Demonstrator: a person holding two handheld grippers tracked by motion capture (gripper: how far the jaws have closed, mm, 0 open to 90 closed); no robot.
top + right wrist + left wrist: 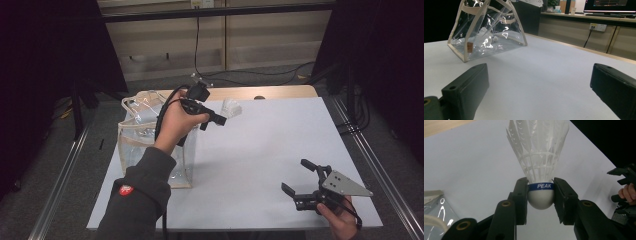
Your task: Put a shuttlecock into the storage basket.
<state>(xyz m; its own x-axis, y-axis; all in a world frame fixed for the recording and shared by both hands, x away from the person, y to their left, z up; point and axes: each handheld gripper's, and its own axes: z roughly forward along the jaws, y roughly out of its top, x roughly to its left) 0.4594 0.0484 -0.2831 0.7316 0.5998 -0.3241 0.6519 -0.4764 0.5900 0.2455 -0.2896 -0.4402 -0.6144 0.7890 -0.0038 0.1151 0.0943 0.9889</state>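
Shuttlecock [540, 182]: white, blue band | left tongs [540, 200] clamped on it | right tongs [539, 85] apart

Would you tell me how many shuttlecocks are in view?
2: one shuttlecock clamped by its cork in the left gripper, another inside the clear bag; glare may hide more.

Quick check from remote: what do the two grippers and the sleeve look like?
Both grippers, left and right, are black with two blocky jaws. A black cable trails from the left. The right carries a grey three-cornered plate with small holes. The sleeve is dark grey with a red round badge.
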